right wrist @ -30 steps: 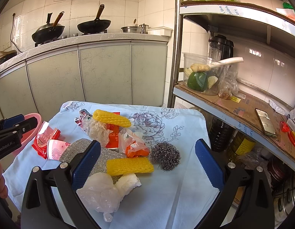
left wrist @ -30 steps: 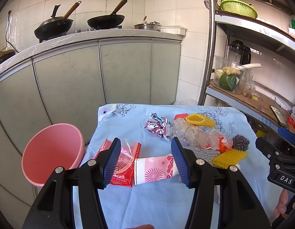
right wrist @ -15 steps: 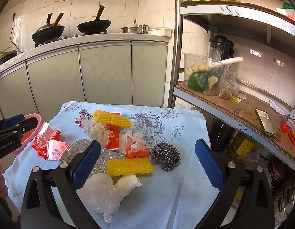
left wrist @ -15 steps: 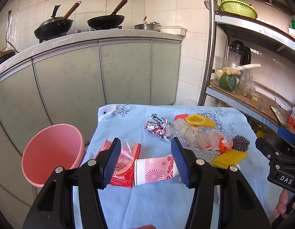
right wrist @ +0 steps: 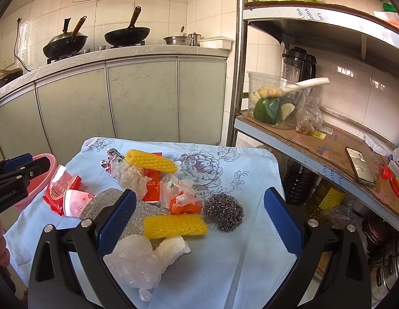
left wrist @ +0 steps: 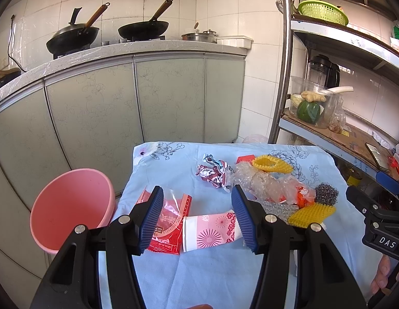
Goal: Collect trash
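Trash lies scattered on a light blue floral cloth [left wrist: 199, 270]. My left gripper [left wrist: 198, 219] is open above a flattened pink paper cup [left wrist: 212, 231] and a red wrapper [left wrist: 168, 221]. A pink bin [left wrist: 68, 211] stands left of the table. Farther back lie a crumpled foil wrapper [left wrist: 215, 173] and clear plastic [left wrist: 264, 182]. My right gripper [right wrist: 199, 219] is open, framing a yellow foam net [right wrist: 175, 225], a steel wool ball [right wrist: 224, 212] and an orange bag [right wrist: 184, 198]. White plastic bags [right wrist: 137, 260] lie nearest it. A second yellow net [right wrist: 150, 161] rests behind.
Green cabinet doors [left wrist: 148, 97] with woks [left wrist: 142, 29] on the counter close off the far side. A metal shelf rack [right wrist: 315, 144] with a food tub [right wrist: 274, 100], a phone and bottles stands to the right. A silver scouring cloth [right wrist: 96, 206] lies under the trash.
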Available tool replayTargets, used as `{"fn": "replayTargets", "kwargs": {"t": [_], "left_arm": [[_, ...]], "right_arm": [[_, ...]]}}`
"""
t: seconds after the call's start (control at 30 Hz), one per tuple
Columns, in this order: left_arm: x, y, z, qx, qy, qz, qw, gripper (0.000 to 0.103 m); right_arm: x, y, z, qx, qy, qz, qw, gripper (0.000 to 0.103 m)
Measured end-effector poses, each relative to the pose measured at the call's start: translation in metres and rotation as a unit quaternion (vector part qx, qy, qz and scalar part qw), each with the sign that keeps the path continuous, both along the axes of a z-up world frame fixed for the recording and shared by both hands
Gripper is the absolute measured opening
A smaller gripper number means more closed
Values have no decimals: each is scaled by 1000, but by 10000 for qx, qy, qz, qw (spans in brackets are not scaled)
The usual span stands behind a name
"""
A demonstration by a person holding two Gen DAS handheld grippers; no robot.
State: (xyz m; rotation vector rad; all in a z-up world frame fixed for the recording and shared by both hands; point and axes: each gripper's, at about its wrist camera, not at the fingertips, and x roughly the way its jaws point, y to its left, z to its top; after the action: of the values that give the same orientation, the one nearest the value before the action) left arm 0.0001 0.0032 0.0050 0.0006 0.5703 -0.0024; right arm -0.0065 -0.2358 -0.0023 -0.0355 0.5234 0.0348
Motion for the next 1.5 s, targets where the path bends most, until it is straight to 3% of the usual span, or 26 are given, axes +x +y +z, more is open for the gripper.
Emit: {"fn": "replayTargets", "kwargs": {"t": [0.87,1.13,1.5], "left_arm": [[4,0,-3,51,-4,-75,10000,55],[-5,20,-4,-21,-103,-90,9999,55],[1,63,-29,-168,517,87,9985,55]], "right_arm": [[4,-11,-4,89,54,-58,9999,100],[5,-18,-7,115,68,-45,9999,100],[9,-36,-17,179,219,-31,9996,99]]}}
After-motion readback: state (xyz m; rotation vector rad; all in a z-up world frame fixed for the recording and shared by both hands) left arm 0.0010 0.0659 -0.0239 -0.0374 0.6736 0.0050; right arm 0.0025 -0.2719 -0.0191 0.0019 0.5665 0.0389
